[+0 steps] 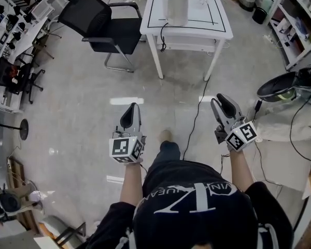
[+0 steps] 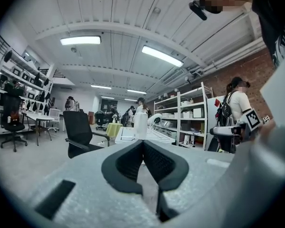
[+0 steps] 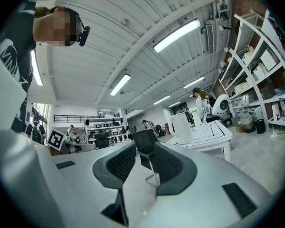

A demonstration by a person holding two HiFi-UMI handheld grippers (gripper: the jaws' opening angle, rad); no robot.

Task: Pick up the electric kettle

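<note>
The white electric kettle [image 1: 175,4] stands upright on a white table [image 1: 217,27] at the far end of the floor, well ahead of both grippers. It also shows small in the left gripper view as the kettle [image 2: 140,125] and in the right gripper view as the kettle [image 3: 182,128]. My left gripper [image 1: 130,113] is held level over the floor, its black pads [image 2: 128,163] meeting at the tip with nothing between them. My right gripper [image 1: 221,104] points the same way; its jaws stand apart and empty [image 3: 135,151].
A black office chair [image 1: 101,22] stands left of the table. The kettle's cable [image 1: 197,113] trails off the table across the floor between the grippers. Shelving [image 1: 300,19] and a dark pan [image 1: 280,87] line the right side, desks and stools [image 1: 10,61] the left.
</note>
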